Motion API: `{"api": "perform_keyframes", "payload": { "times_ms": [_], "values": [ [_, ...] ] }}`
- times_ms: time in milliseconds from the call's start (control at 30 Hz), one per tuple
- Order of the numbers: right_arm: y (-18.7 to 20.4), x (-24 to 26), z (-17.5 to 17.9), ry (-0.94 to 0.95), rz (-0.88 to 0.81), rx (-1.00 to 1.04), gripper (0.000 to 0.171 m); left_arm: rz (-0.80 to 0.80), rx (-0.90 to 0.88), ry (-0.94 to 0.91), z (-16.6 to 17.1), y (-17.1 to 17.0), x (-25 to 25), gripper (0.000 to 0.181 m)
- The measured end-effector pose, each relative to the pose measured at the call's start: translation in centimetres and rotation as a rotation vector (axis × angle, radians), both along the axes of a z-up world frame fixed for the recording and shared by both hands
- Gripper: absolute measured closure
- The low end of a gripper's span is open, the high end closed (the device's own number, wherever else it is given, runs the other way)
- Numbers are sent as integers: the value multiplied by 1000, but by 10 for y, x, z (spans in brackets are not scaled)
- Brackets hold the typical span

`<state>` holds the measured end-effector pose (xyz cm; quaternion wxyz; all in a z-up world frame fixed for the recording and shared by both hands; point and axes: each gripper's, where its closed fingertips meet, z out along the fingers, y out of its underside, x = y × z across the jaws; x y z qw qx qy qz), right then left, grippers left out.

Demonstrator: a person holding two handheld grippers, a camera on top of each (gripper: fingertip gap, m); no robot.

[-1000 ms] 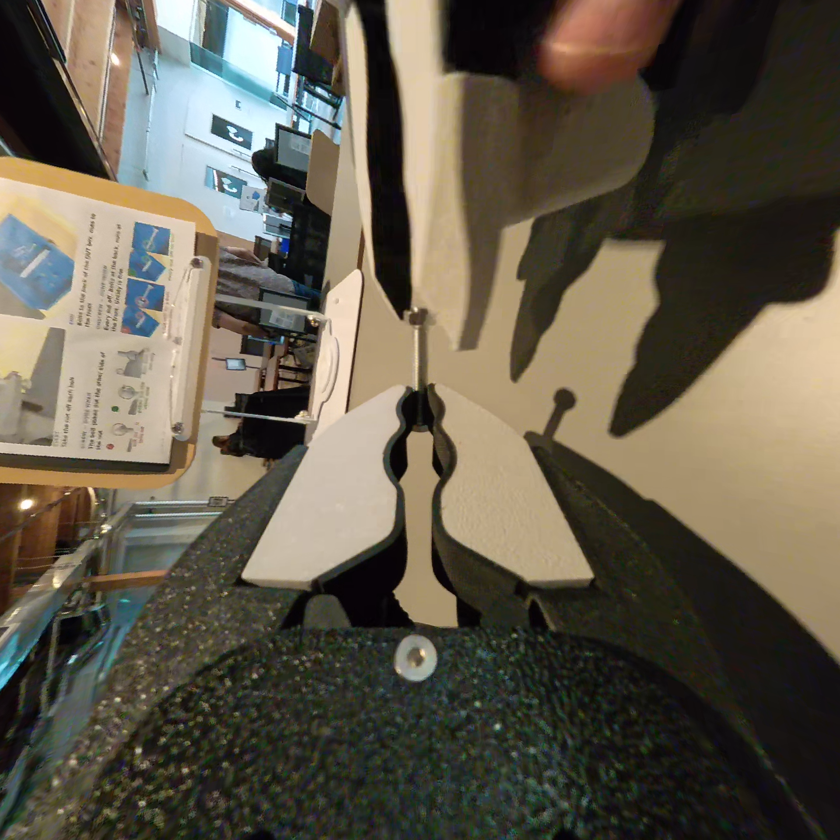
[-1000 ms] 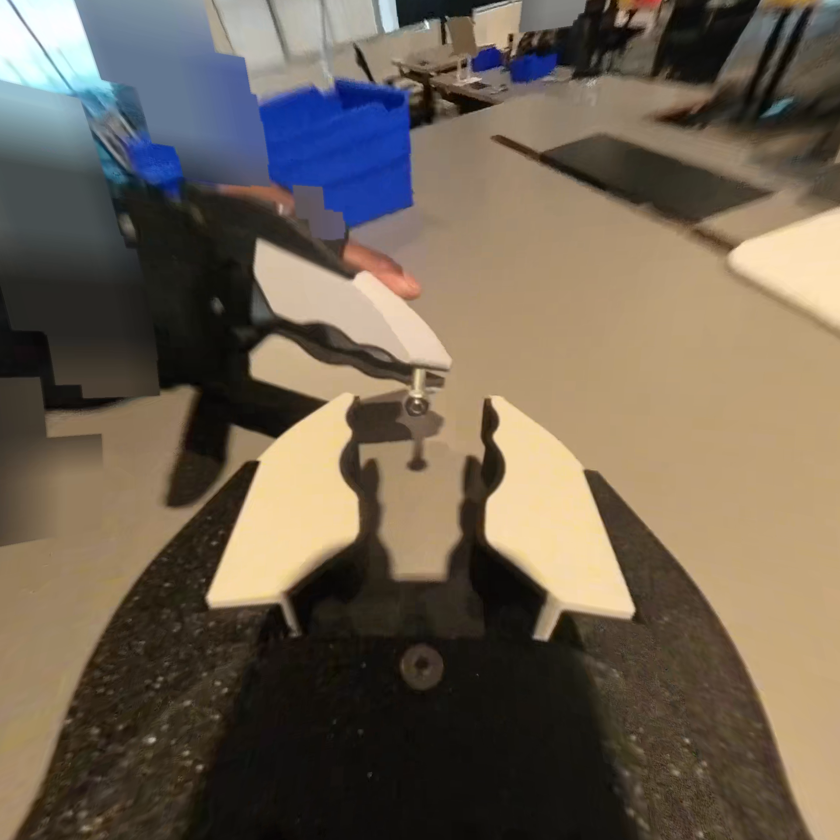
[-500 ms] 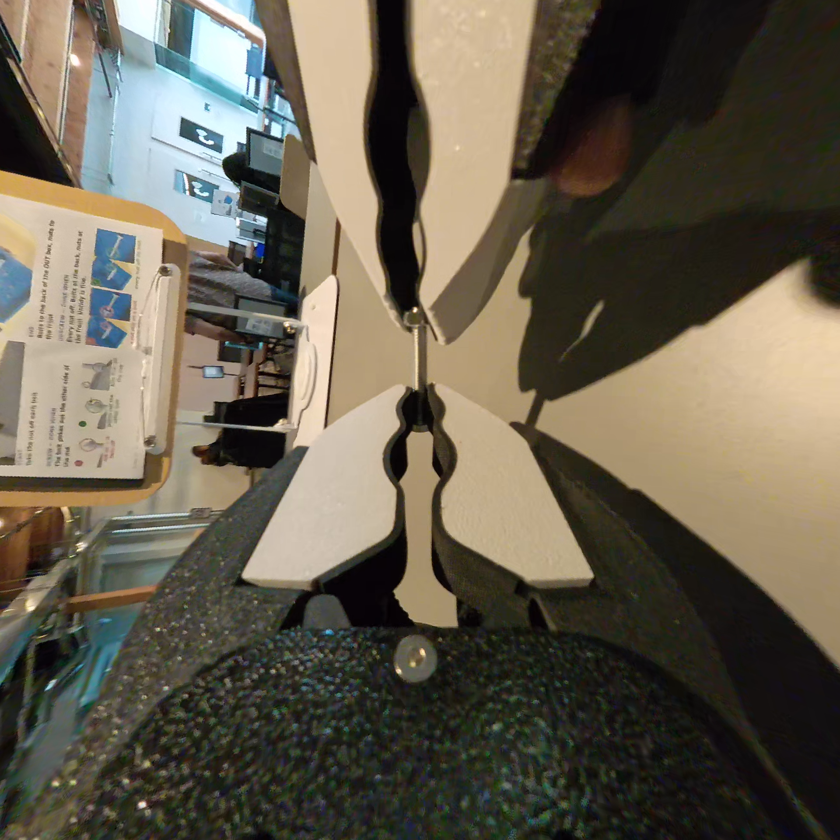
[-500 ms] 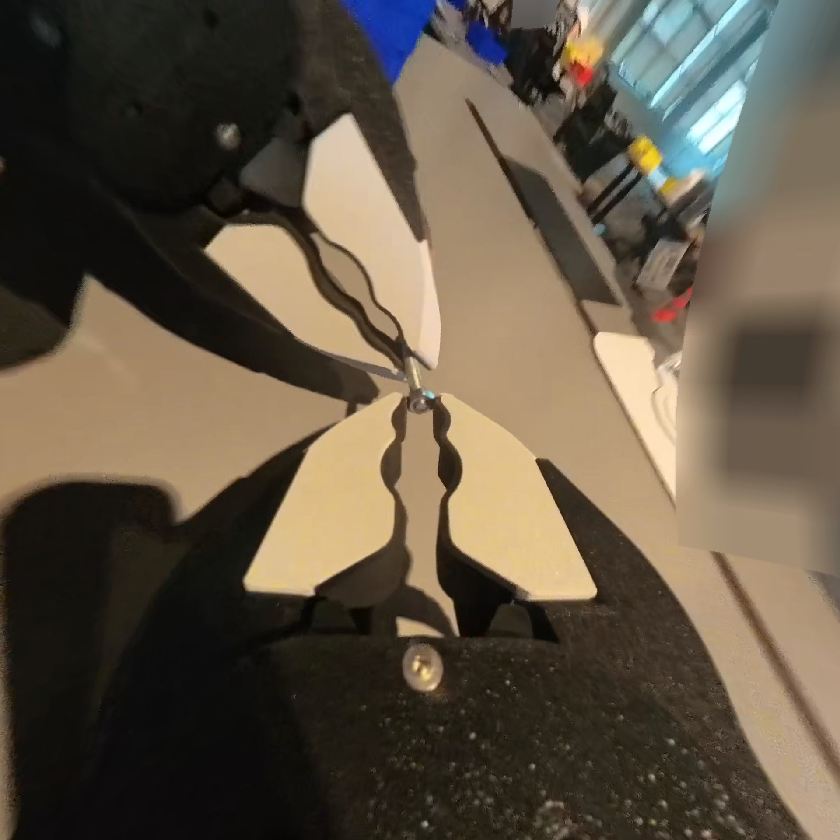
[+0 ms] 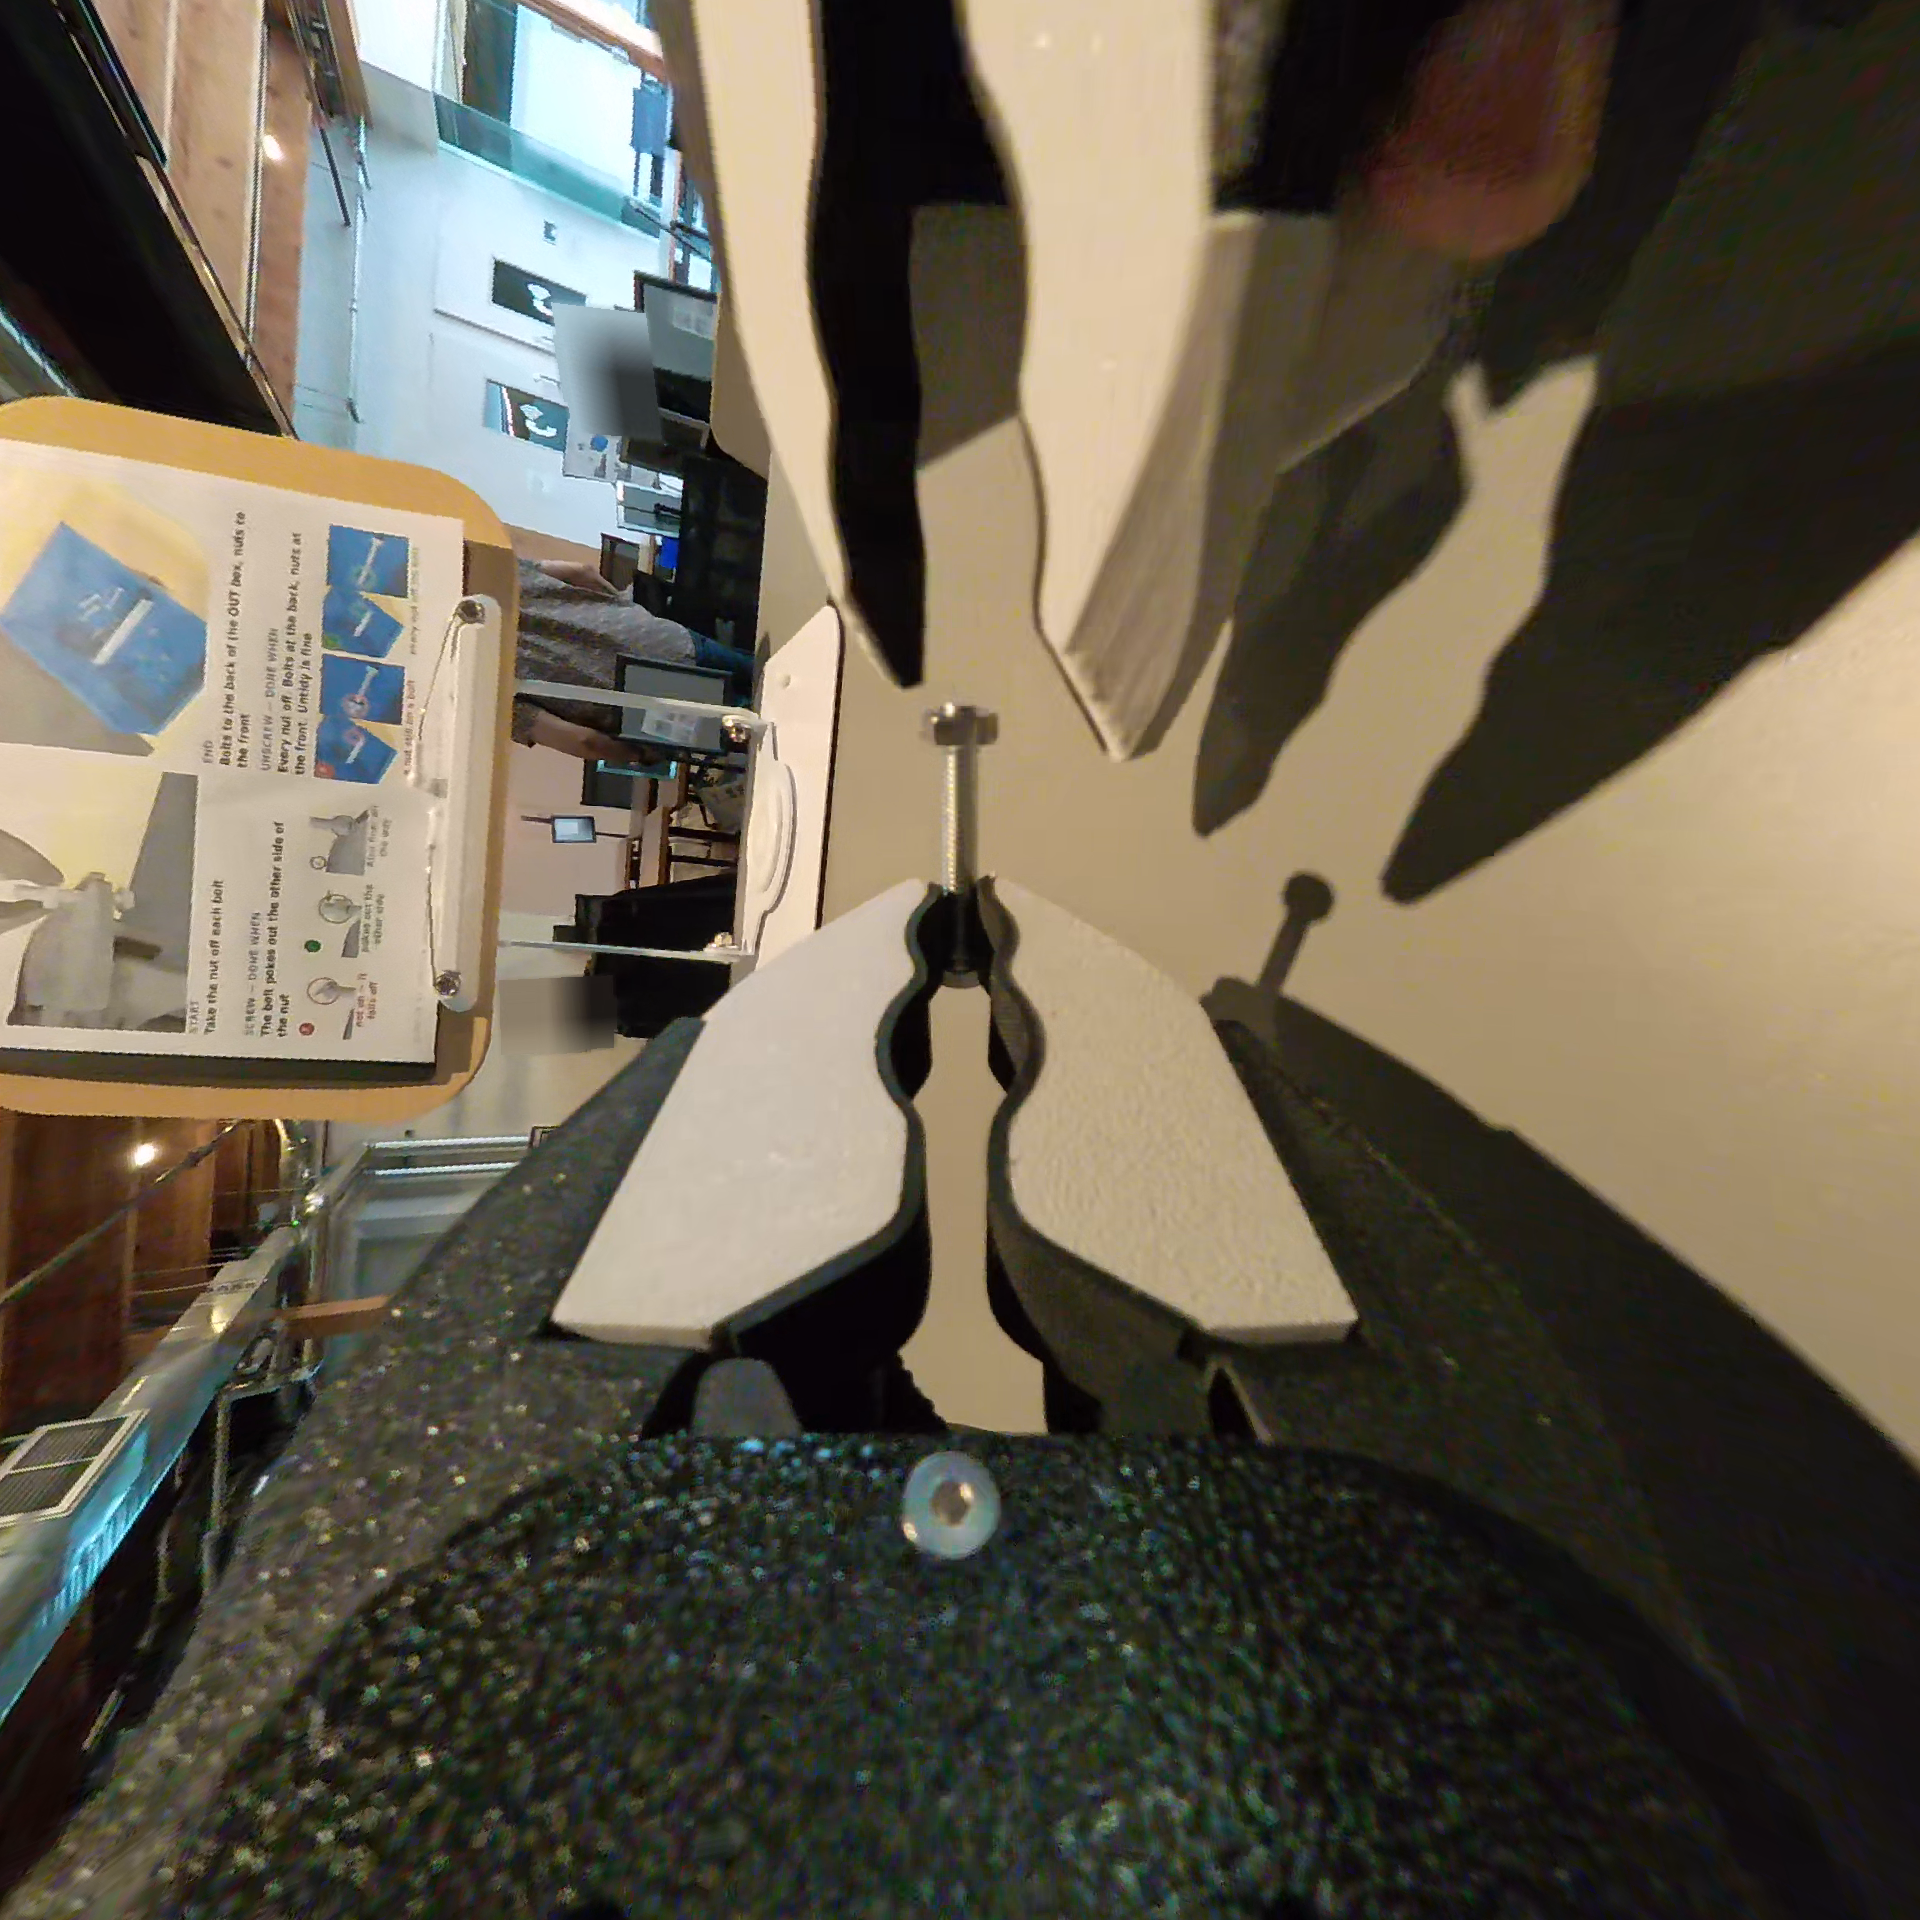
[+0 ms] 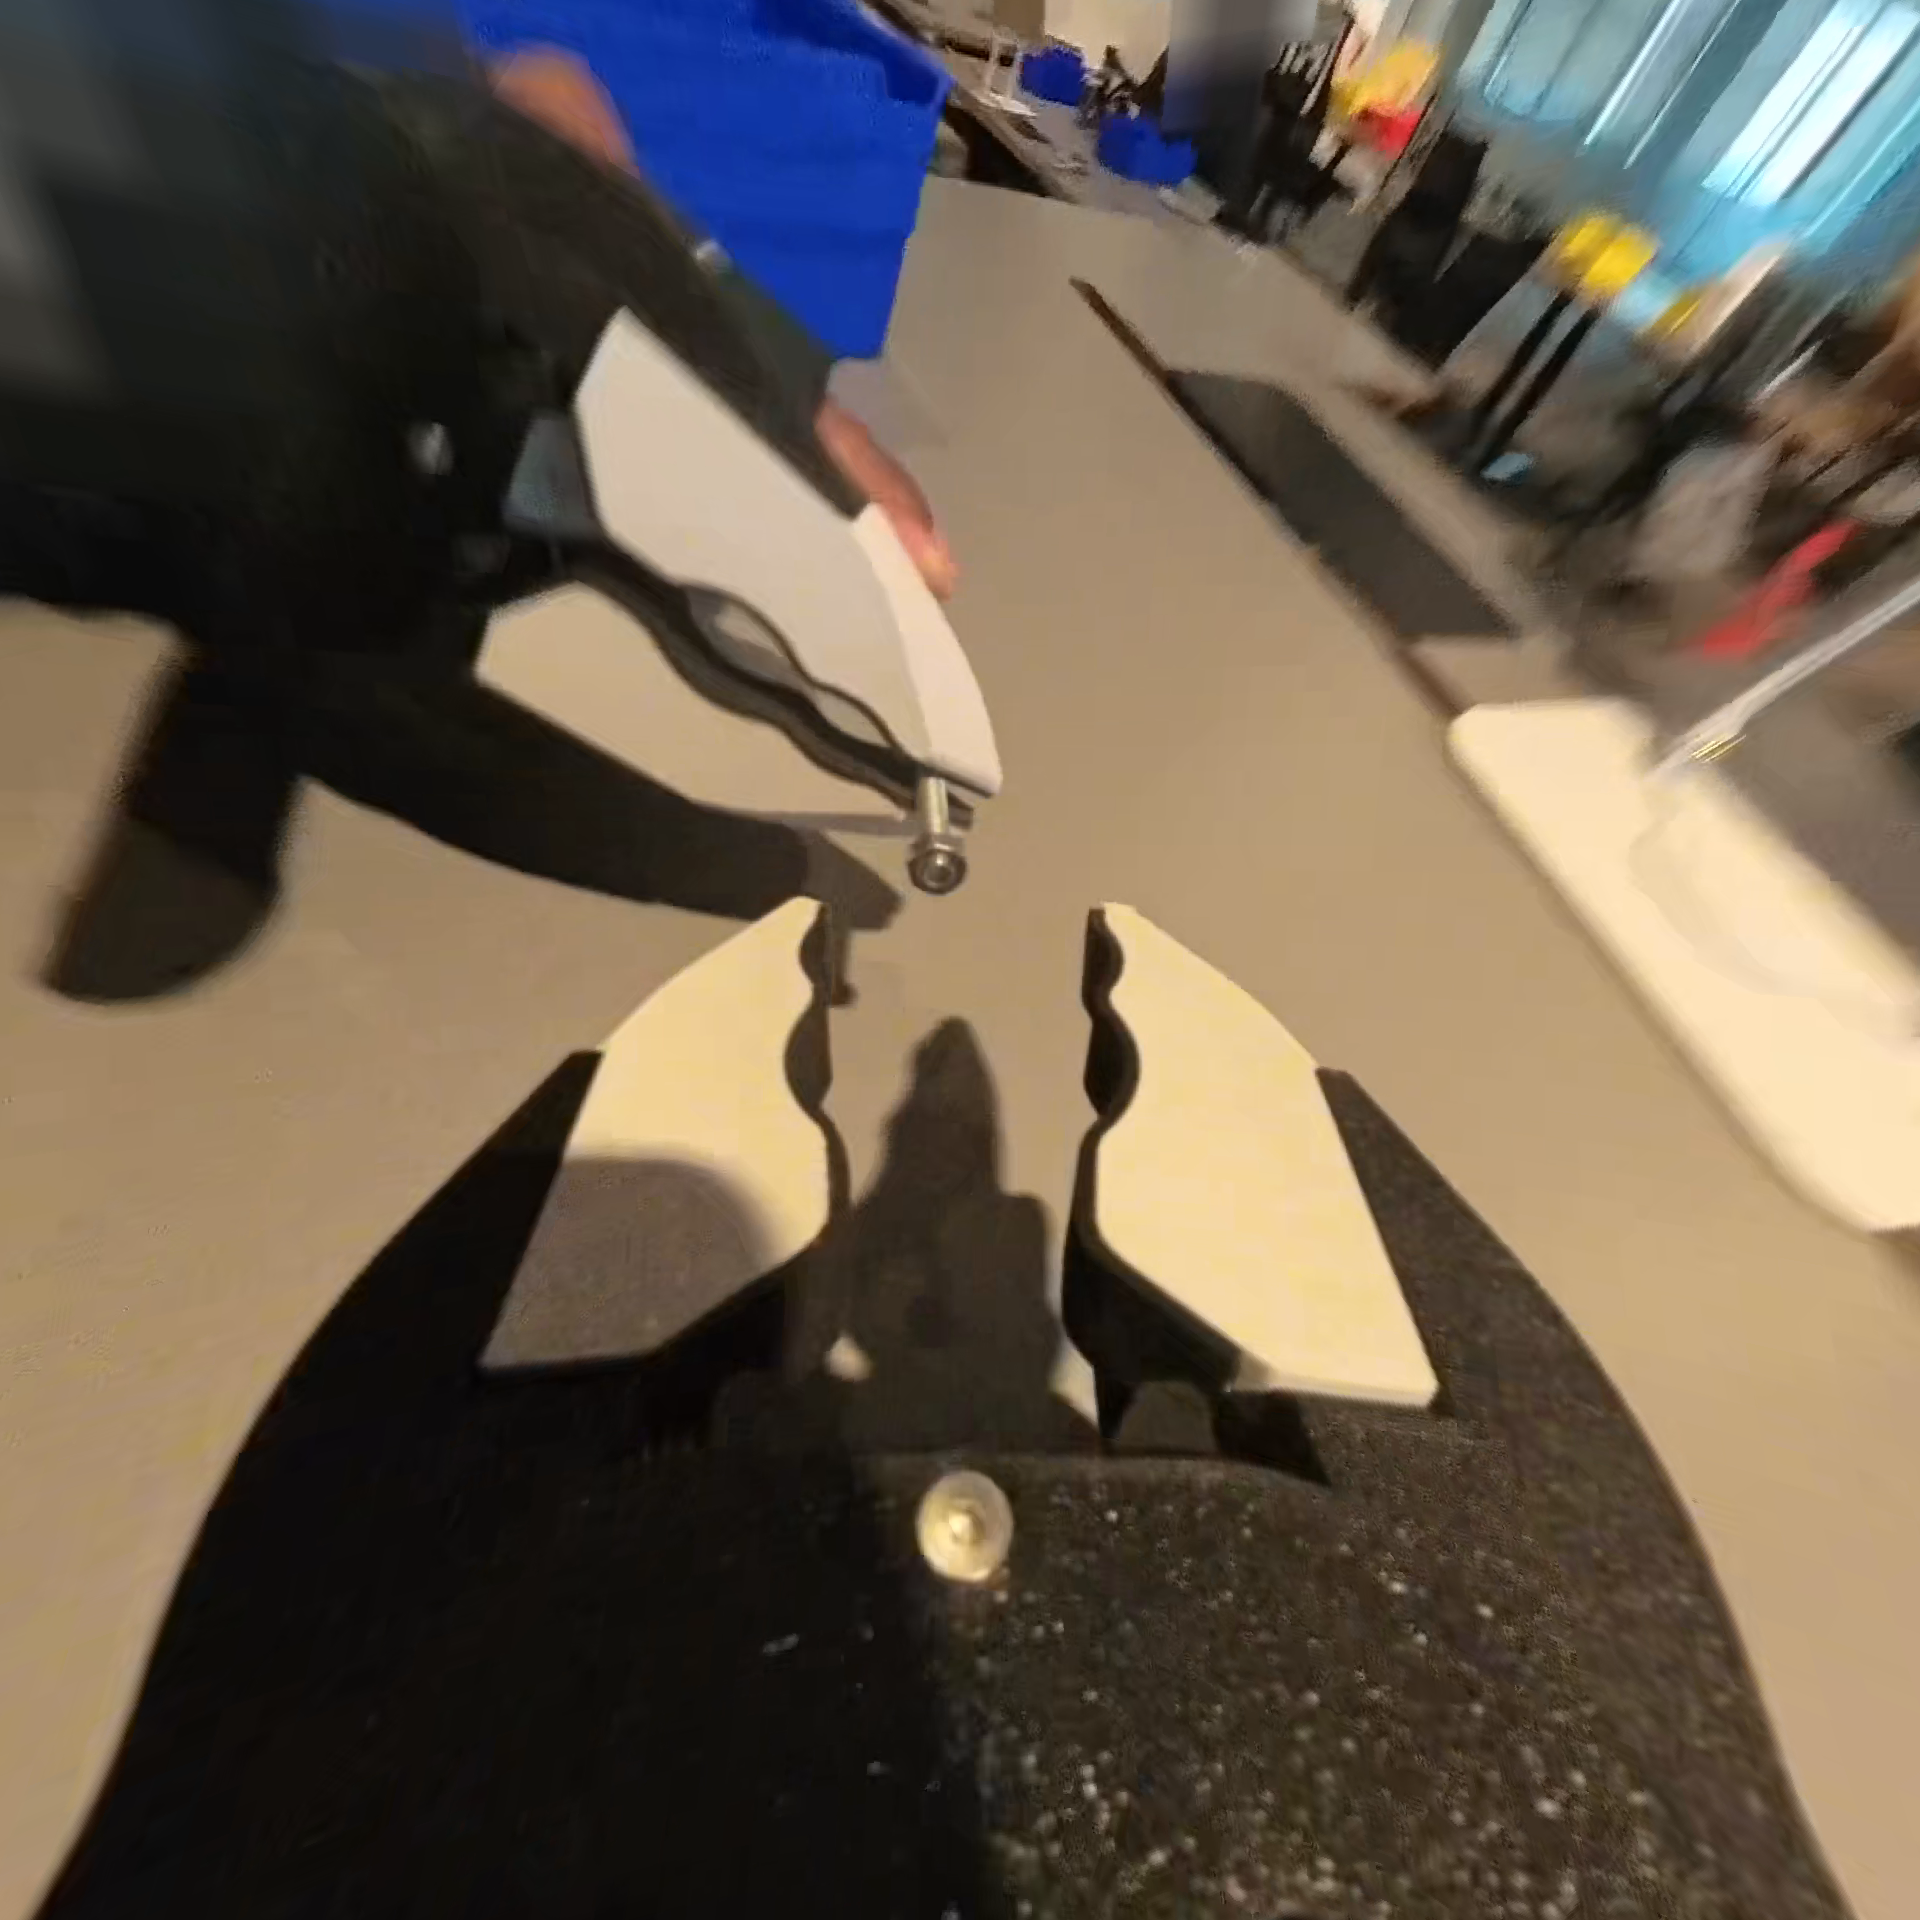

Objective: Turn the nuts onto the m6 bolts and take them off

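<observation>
Half a second ago the right tongs [image 6: 956, 914] were pinched on the nut at the bolt's far end; now they have let go, pulled back a little, and stand parted with nothing between their tips. Seen from the left wrist view, the left tongs [image 5: 958, 888] are clamped on the bolt [image 5: 957, 821], gripping its lower end so that the threaded shank sticks straight out past the tips. On the free end of that shank sits the nut [image 5: 960, 724], threaded on at the very tip and apart from the right tongs [image 5: 977, 665], whose two white fingers [image 5: 1132, 499] hang open just beyond it. From the right wrist view, which is blurred by motion, the bolt [image 6: 933, 805] shows end-on with the nut [image 6: 937, 865] facing the camera, just ahead of the open fingertips and slightly to their left. Both tools are held above the grey tabletop [image 6: 1195, 644], on which their dark shadows fall. A clipboard [image 5: 473, 1049] with an illustrated instruction sheet stands at the left of the left wrist view, and a blue bin [image 6: 790, 135] sits farther back on the tabletop.
</observation>
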<state>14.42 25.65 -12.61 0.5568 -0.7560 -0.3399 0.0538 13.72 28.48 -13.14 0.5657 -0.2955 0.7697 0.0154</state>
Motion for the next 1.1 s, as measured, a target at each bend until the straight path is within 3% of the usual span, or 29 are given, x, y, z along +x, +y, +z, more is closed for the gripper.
{"api": "perform_keyframes", "payload": {
  "times_ms": [133,333,433,567,633,733,900,1100],
  "values": [
    [-5,-5,3,-322,32,219,134,-23,-21,10,-3,-4,1,175],
    [-3,-7,0,-258,13,174,160,-34,-12,22,-5,-7,1,176],
    [1,-7,-5,-31,-52,-20,160,-10,32,31,-7,-2,1,175],
    [0,-12,-3,539,-69,-334,160,-5,55,27,-6,0,1,176],
    [-2,-12,4,624,-12,-347,160,-2,31,6,-3,-2,2,176],
    [0,-5,13,473,0,-165,146,15,-7,-8,-1,1,2,176],
    [-2,-1,15,-81,11,174,141,15,-106,-7,-5,2,1,175],
    [1,-2,1,-156,24,154,147,-5,-124,10,-8,-2,1,176]
  ]
}}
